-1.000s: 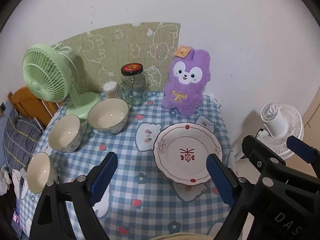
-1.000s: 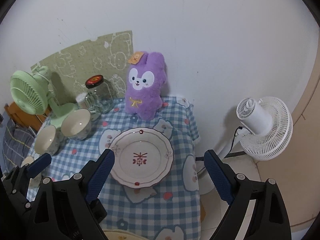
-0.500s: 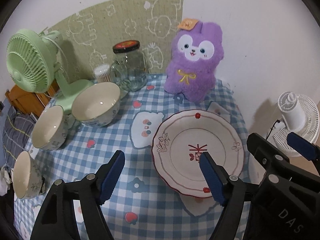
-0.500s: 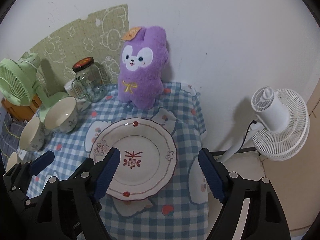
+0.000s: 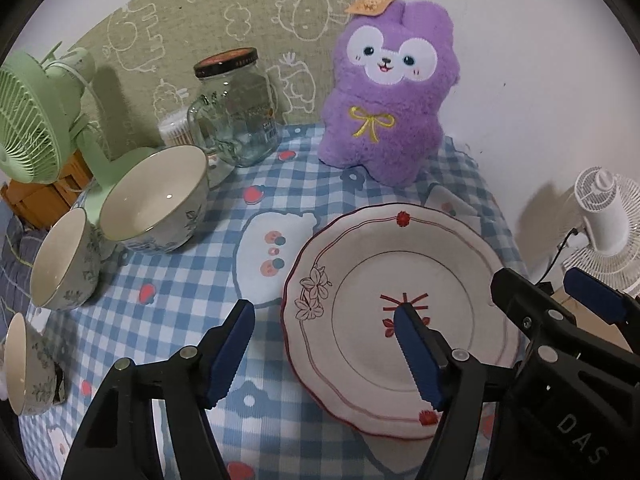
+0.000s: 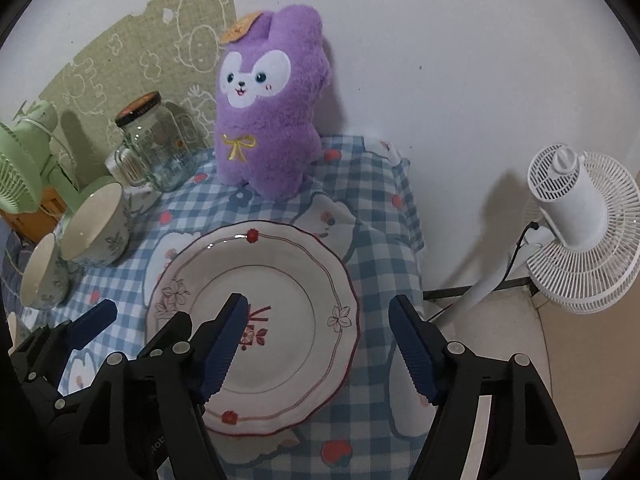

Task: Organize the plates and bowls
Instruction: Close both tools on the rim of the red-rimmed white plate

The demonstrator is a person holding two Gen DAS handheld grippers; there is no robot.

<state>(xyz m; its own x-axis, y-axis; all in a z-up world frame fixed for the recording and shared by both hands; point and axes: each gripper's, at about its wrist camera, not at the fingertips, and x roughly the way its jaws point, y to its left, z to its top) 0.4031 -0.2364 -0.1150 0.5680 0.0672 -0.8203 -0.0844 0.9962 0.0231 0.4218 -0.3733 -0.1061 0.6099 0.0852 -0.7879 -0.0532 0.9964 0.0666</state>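
A white plate (image 5: 360,280) with a red rim line and flower prints lies on the checked tablecloth (image 5: 192,280). My left gripper (image 5: 322,314) hovers over the plate's left rim, one finger outside it and one over the centre. My right gripper (image 6: 318,302) straddles the right rim of the same plate (image 6: 280,272) in the same way. Both pairs of jaws are closing, and no pad touches the plate. Three cream bowls stand in a row at the left: a large one (image 5: 156,196), a medium one (image 5: 60,260) and a small one (image 5: 24,364).
A purple plush toy (image 5: 384,92), a lidded glass jar (image 5: 236,108) and a green desk fan (image 5: 28,120) stand along the wall behind. The table's right edge drops off just beyond the plate, with a white floor fan (image 6: 580,220) below.
Both grippers have come down and forward toward the plate, which now fills more of each view. Their jaws have narrowed, each inner finger now over the plate's middle.
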